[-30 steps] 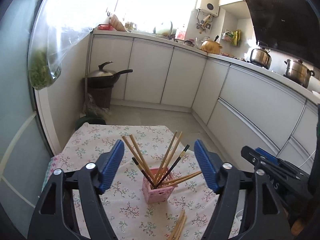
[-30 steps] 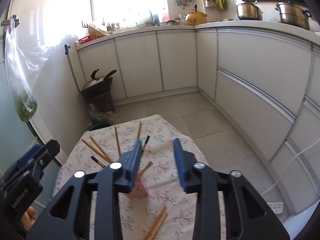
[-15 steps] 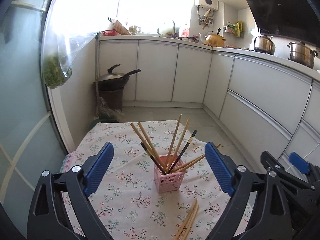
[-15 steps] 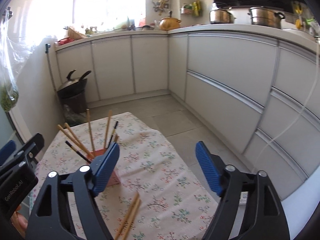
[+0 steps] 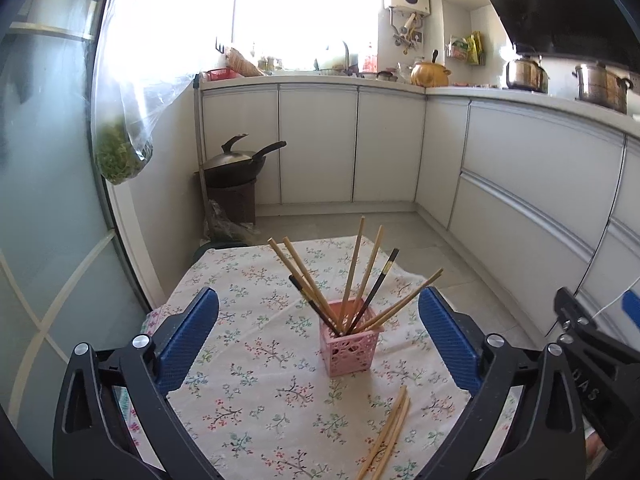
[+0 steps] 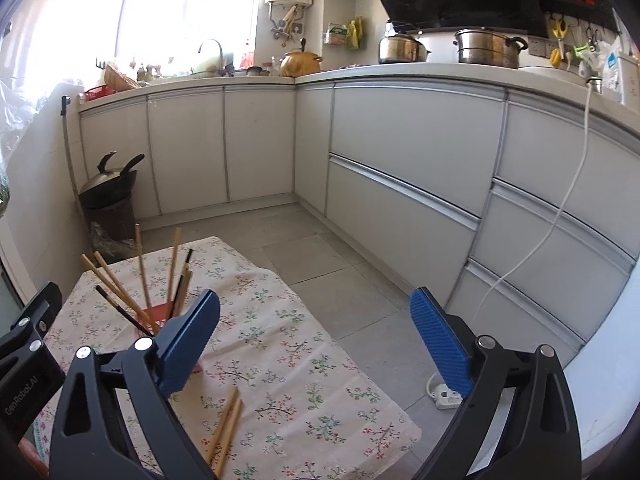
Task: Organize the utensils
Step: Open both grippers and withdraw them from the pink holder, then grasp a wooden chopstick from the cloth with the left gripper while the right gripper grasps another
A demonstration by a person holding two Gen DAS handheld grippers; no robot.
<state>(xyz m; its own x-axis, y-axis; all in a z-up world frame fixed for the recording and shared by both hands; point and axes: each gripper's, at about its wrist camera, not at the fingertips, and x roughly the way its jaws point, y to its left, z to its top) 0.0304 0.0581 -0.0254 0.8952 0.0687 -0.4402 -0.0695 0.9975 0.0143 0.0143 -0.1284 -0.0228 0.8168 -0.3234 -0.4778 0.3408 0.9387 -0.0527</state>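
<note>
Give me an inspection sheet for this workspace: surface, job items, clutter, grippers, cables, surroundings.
Surface: floral tablecloth covers the small table.
Job's things: pink perforated plastic holder stands upright with wooden and black chopsticks fanned out; loose pair of wooden chopsticks lies flat nearer the camera.
Clutter: nothing seen on the cloth.
Grippers: left gripper and right gripper both open and empty; jaws have just been opening.
Cables: white cable hangs down the cabinets to a floor power strip.
Surroundings: black wok on a bin, steel pots on the counter.

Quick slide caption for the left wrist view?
Open left claw frames the pink chopstick holder on the floral tablecloth, loose chopsticks lying nearby.
</note>
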